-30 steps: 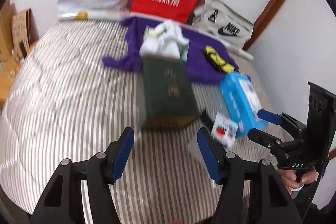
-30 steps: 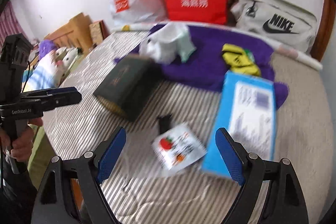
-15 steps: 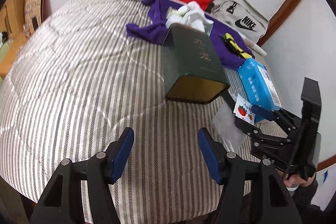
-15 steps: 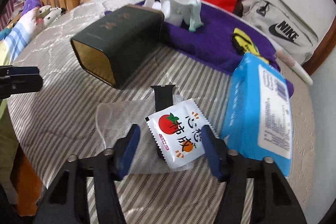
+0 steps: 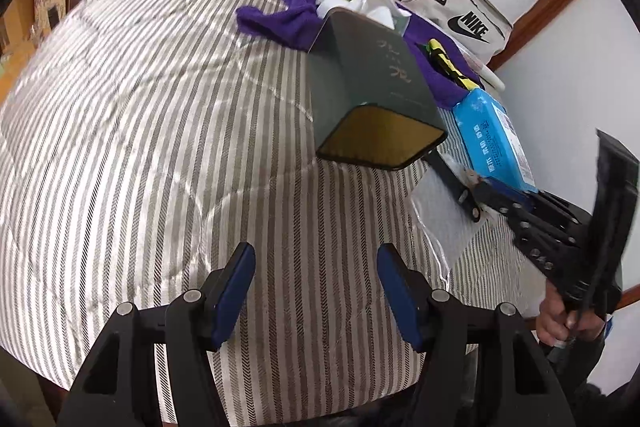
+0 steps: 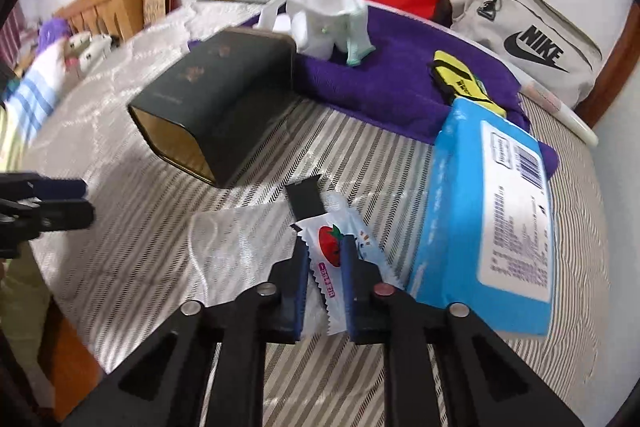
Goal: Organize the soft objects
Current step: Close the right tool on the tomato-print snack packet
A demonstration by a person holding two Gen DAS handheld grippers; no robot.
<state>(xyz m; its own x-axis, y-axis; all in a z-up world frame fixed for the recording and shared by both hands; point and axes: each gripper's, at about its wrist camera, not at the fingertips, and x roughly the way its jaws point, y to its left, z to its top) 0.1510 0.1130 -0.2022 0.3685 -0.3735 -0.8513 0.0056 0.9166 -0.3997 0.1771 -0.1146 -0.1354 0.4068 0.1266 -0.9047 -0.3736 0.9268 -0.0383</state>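
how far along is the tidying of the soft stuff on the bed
Barely started. Nothing looks put away yet: the purple cloth, white garment and blue wipes pack lie loose on the striped bed. In hand: the right tongs have just been closing on the tomato sachet, which sits between the pads. The left tongs hang open over bare bedding. Everything else is left.

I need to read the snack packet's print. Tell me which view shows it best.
The right wrist view: the snack packet lies close and sharp between the right gripper's fingers. The left wrist view shows only a sliver beside that gripper.
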